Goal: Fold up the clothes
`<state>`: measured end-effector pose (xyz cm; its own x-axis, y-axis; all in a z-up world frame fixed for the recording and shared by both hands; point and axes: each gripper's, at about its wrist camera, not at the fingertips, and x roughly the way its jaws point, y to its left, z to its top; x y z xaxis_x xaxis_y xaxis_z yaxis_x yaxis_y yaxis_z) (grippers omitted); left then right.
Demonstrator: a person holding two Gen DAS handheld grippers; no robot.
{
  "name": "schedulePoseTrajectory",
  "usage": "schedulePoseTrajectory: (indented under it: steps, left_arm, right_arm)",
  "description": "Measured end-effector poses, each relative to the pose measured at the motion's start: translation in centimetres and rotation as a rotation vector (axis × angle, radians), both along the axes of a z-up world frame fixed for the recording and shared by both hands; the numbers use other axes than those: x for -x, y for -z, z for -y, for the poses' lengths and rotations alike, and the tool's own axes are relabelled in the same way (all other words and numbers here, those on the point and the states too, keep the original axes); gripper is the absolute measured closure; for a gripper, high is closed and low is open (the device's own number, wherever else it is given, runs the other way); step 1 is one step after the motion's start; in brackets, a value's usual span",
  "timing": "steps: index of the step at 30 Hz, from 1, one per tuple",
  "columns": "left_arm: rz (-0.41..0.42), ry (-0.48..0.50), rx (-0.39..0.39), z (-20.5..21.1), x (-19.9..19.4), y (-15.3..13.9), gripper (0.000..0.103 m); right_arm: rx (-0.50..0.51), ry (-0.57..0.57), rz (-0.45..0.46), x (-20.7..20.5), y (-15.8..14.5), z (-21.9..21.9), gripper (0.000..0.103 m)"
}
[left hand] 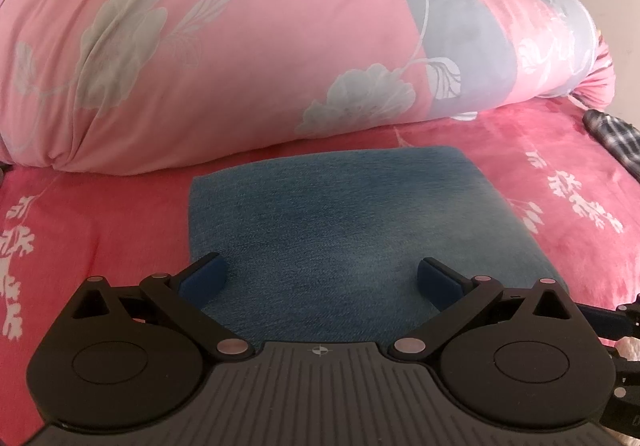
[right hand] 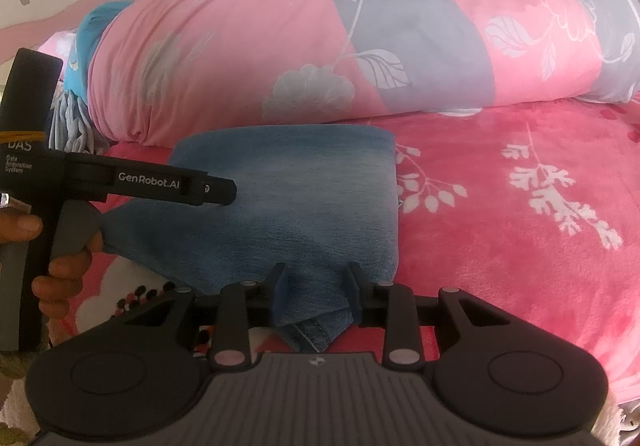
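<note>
We are holding the left gripper (left hand: pixel 322 278) spread wide, released, over the folded jeans (left hand: pixel 320 222) lying just before the rolled quilt (left hand: pixel 240 46). Our right gripper (right hand: pixel 318 288) is pinching the jeans' near corner; lifting carelessly risks undoing the fold.

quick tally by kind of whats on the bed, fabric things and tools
folded denim garment: 1
rolled floral quilt: 1
plaid cloth at the bed's right edge: 1
handheld tools: 2, the left tool open over the denim, the right tool with a denim corner between its fingers
total: 5, all on the pink floral bedspread
</note>
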<state>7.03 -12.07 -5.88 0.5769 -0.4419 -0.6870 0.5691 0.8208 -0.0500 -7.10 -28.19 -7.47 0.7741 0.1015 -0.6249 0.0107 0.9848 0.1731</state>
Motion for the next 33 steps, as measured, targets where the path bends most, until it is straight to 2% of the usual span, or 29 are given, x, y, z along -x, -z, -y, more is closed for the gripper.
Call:
schedulePoseTrajectory:
  steps: [33]
  left_arm:
    - [-0.016, -0.025, -0.003, 0.21, -0.26, 0.07, 0.0]
  right_arm:
    - [0.026, -0.003, 0.014, 0.15, 0.0, -0.28, 0.068]
